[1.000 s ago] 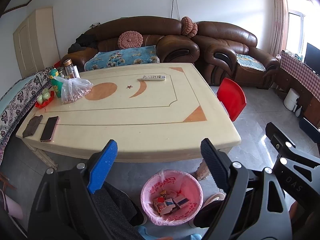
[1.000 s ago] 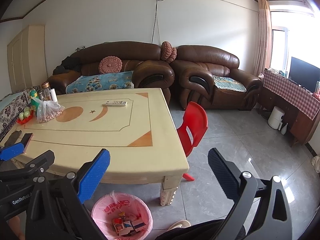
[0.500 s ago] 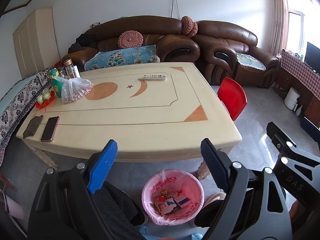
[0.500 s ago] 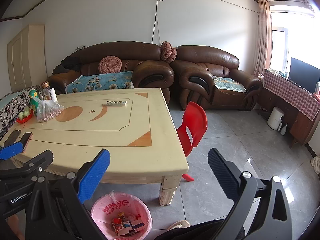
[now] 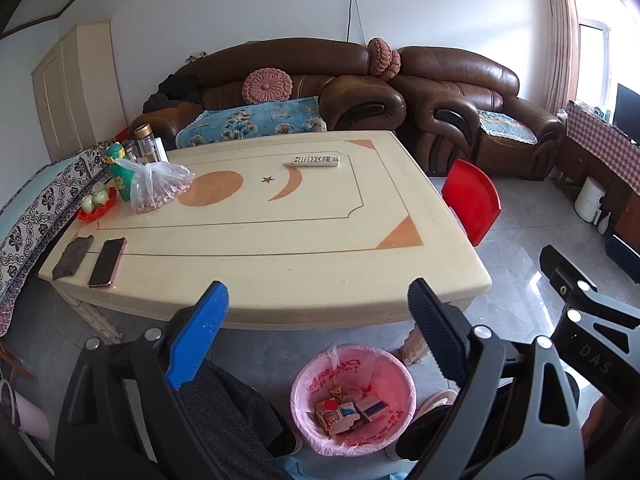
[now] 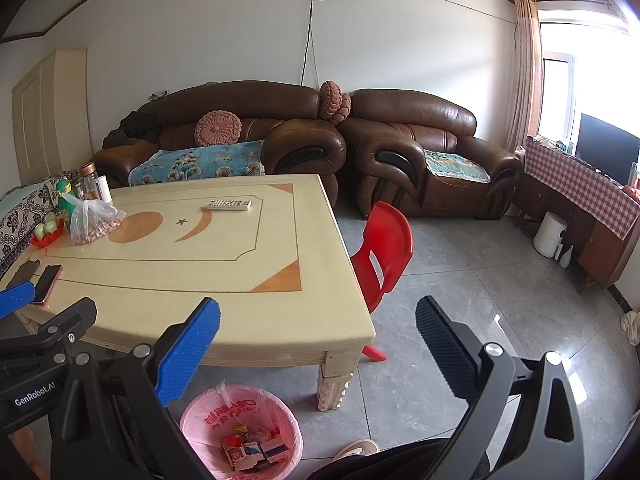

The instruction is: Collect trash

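My left gripper (image 5: pixel 316 332) is opening wider, and nothing is between its jaws. My right gripper (image 6: pixel 316 340) has its jaws far apart too, with nothing in them. Both point down toward the floor in front of the table (image 5: pixel 280 272).

Right below my grippers, on the floor just in front of the table, sits the pink trash bin (image 5: pixel 354 396). It has a pink bag in it. Small boxes and wrappers (image 5: pixel 348 410) lie at the bottom of the bin.

On the table, at its near left edge, lie a phone (image 5: pixel 107 262) and a dark cloth (image 5: pixel 73 257), side by side. Farther back on the left is a clear bag (image 5: pixel 158 186) beside a green bottle (image 5: pixel 120 172). A remote (image 5: pixel 316 160) lies near the far edge of the table. A red chair (image 5: pixel 472 202) stands at the right side of the table. Behind the table is a brown sofa (image 5: pixel 288 84).
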`<control>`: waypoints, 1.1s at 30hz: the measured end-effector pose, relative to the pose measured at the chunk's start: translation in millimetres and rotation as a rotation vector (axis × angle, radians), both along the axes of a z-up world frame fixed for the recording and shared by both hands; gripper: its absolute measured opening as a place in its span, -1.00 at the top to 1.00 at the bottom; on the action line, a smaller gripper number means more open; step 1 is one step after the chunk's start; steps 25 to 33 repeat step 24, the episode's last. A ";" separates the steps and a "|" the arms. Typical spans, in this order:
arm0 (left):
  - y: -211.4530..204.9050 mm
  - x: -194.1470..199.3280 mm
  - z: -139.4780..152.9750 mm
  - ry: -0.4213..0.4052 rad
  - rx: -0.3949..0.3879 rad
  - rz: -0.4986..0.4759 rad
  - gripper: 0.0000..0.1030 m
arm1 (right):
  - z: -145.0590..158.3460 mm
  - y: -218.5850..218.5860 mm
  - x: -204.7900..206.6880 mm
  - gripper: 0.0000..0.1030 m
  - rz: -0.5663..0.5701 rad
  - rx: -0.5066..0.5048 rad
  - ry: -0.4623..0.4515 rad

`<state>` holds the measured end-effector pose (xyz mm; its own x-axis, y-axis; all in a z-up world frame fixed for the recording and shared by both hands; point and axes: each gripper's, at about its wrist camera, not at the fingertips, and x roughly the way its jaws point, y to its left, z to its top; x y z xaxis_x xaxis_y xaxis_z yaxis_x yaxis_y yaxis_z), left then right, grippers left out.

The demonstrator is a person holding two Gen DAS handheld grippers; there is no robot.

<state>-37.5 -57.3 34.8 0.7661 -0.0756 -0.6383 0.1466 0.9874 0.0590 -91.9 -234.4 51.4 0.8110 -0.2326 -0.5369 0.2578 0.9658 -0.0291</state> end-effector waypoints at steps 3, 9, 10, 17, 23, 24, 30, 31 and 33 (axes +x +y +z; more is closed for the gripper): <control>-0.1 0.2 1.0 -0.005 0.004 0.000 -0.73 | -0.1 0.2 -0.2 -0.86 -0.003 -0.002 0.000; 0.3 -1.2 2.4 -0.012 0.004 0.001 -0.73 | -0.8 0.5 -0.6 -0.86 -0.001 0.000 0.001; 0.3 -1.1 2.7 -0.010 0.004 0.001 -0.73 | -0.6 1.0 -1.0 -0.86 -0.002 -0.001 0.001; -1.5 0.0 2.2 0.000 0.013 -0.003 -0.73 | -0.1 1.3 -1.0 -0.86 -0.001 -0.002 0.001; -1.7 -0.6 2.1 -0.001 0.015 -0.010 -0.73 | 0.1 1.5 -1.2 -0.86 -0.002 -0.002 0.000; -1.7 -0.6 2.3 -0.001 0.015 -0.007 -0.73 | 0.1 1.4 -1.0 -0.86 -0.001 -0.002 0.000; -1.7 -0.6 2.3 -0.001 0.015 -0.007 -0.73 | 0.1 1.4 -1.0 -0.86 -0.001 -0.002 0.000; -1.7 -0.6 2.3 -0.001 0.015 -0.007 -0.73 | 0.1 1.4 -1.0 -0.86 -0.001 -0.002 0.000; -1.7 -0.6 2.3 -0.001 0.015 -0.007 -0.73 | 0.1 1.4 -1.0 -0.86 -0.001 -0.002 0.000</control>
